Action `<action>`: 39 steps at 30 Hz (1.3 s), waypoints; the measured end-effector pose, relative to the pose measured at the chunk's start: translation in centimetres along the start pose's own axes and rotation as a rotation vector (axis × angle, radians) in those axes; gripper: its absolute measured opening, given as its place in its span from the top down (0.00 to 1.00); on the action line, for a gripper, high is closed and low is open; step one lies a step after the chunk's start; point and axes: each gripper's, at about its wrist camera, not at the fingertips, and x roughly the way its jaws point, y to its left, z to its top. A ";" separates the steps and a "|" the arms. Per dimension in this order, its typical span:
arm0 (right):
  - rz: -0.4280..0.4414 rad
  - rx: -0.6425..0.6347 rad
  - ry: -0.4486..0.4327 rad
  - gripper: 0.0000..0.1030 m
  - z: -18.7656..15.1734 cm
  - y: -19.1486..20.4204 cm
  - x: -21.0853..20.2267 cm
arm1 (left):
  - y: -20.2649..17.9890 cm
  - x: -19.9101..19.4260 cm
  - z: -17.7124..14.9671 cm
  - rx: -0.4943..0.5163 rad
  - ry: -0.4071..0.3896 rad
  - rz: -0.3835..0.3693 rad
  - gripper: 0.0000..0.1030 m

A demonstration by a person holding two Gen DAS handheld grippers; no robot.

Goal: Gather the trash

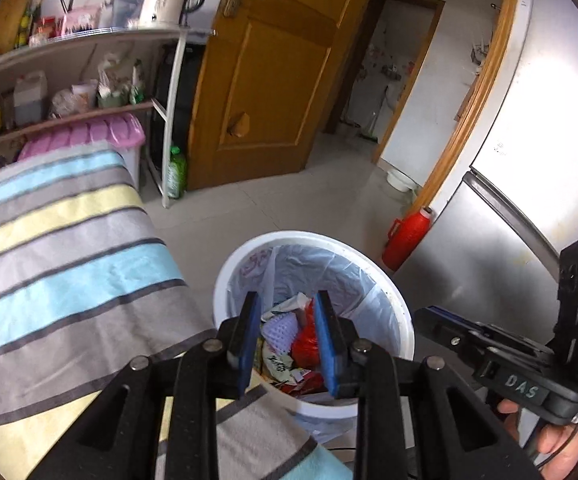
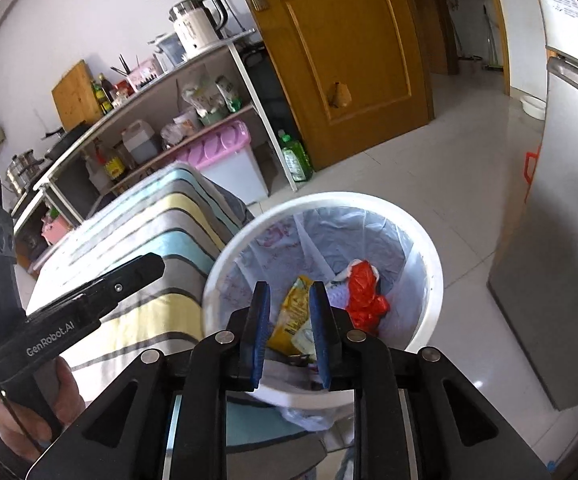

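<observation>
Drop step looks done: left gripper point(image 1: 287, 338) and right gripper point(image 2: 289, 330) hang over the bin point(image 2: 429, 256), fingers parted and empty; next, seek more trash.

My left gripper point(image 1: 287, 334) is hanging over the white trash bin point(image 1: 403, 320), its blue pads point(image 1: 249, 336) standing apart with nothing between them. Through the gap I am seeing the bin's contents: a red bag point(image 1: 304, 346), a white foam net point(image 1: 279, 330) and printed wrappers point(image 1: 277, 364), all lying inside the pale plastic liner point(image 1: 345, 276). The striped cloth point(image 1: 61, 256) is lying just beside the bin on the left. My right gripper point(image 1: 433, 316) is reaching in from the right edge, my hand point(image 1: 557, 440) wrapping its handle. A red thermos point(image 1: 405, 236) is standing against the silver fridge point(image 1: 529, 184).
</observation>
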 end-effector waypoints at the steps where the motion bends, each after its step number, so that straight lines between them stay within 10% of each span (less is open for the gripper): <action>1: 0.005 -0.001 -0.009 0.79 -0.2 0.3 -0.4 | -0.3 -0.7 -0.3 0.016 -0.010 0.014 0.72; 39: -0.031 -0.285 -0.139 0.61 -12.0 9.6 -11.4 | -0.3 -16.9 -11.9 0.043 -0.160 0.290 0.53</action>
